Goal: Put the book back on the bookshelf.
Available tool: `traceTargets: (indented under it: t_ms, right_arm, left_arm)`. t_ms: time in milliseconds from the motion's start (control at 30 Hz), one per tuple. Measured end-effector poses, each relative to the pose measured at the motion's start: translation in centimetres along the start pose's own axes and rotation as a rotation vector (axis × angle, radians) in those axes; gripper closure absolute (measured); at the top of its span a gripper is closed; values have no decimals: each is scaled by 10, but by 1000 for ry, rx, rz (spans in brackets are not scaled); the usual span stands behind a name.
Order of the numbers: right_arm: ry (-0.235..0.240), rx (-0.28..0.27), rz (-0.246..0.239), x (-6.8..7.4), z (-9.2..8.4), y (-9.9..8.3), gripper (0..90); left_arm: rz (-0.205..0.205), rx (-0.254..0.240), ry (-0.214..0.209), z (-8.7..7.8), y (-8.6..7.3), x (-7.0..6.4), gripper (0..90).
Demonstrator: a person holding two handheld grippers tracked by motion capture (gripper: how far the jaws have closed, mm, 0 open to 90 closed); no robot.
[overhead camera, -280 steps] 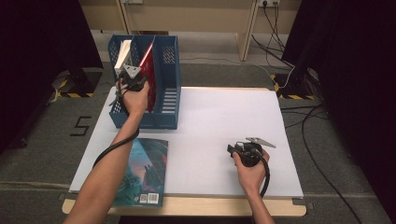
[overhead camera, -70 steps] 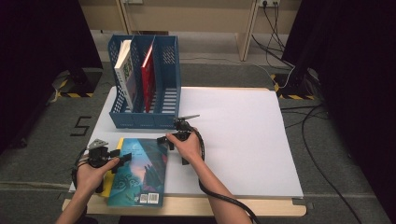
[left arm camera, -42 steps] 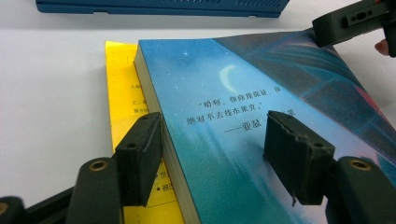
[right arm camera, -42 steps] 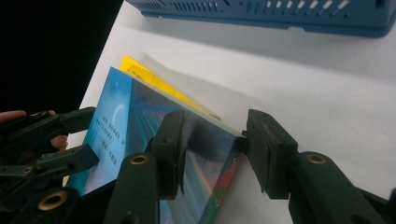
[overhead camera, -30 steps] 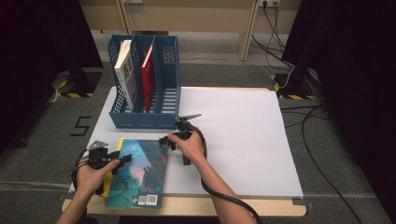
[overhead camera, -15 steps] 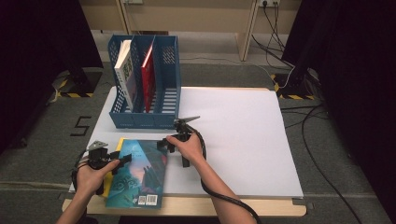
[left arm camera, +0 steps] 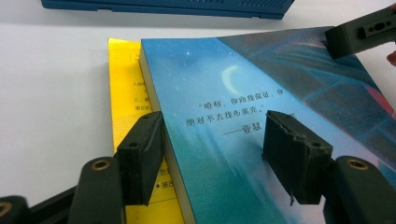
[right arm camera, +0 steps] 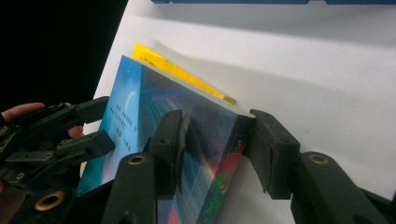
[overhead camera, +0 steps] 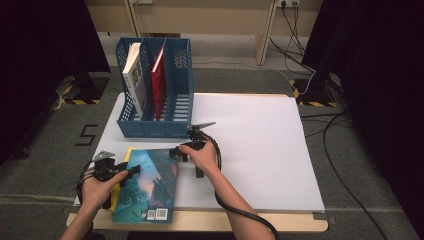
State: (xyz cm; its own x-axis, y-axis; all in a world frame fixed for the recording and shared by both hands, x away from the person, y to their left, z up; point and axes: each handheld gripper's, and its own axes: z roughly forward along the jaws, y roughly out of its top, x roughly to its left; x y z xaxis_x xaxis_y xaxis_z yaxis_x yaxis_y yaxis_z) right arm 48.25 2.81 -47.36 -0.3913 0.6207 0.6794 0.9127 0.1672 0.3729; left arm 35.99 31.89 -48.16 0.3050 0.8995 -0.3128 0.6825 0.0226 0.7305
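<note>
On the white table, the blue book is straddled by the left gripper, jaws apart; the right gripper has just been closing on its corner. A firm, even lift is advised.

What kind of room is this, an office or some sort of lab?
Probably a lab or recording space: a white-topped table stands between black curtains, cables trail over the carpet, and hazard tape marks the floor.
</note>
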Motion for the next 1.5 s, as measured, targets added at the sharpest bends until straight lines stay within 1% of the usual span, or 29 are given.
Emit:
traceTargets:
  t_ms: [33,167,200,233,267,333,400,533,633,767,867,967,1000,1033,1133,1233,1367,1500]
  right_arm:
    - [0,4,12,-1,0,0,567]
    - [2,12,27,-4,4,-1,540]
    - [8,22,30,-4,5,-1,530]
    - [17,46,34,-4,7,-2,514]
    - [20,56,22,-4,10,-3,497]
    - [24,68,21,-4,13,-5,481]
    - [27,68,28,-4,14,-5,480]
    - [21,72,24,-4,14,-4,483]
    - [16,76,30,-2,12,-4,512]
    - [38,59,40,0,6,-2,585]
    - [50,54,47,2,2,0,621]
    - [58,53,65,4,-1,1,655]
    - [71,55,84,4,-2,2,668]
    - [76,56,90,4,-3,3,678]
    - [86,56,89,6,-5,4,695]
    - [110,45,102,9,-9,6,718]
    - [102,25,76,15,-11,8,727]
    - [99,11,77,19,-13,9,732]
  left_arm:
    - [0,-1,0,0,0,0,375]
    - [0,-3,0,0,0,0,377]
    - [0,-2,1,0,0,0,377]
    - [-1,-2,2,0,0,0,377]
    - [0,-2,3,0,0,0,377]
    - [1,-3,3,0,0,0,377]
    - [2,-4,4,0,0,0,377]
    - [1,-1,4,0,0,0,377]
    - [-1,2,3,0,0,0,377]
    - [-6,4,4,-1,0,0,378]
    - [-7,3,2,-2,0,1,377]
    - [-6,1,-6,-3,0,3,372]
    - [-8,-2,-8,-3,0,3,370]
    - [-7,-6,-11,-3,0,4,369]
    - [-1,-23,-4,-5,1,4,375]
    - [17,-48,15,-8,5,5,408]
    - [29,-56,19,-12,8,4,414]
    - [25,-71,12,-14,10,5,418]
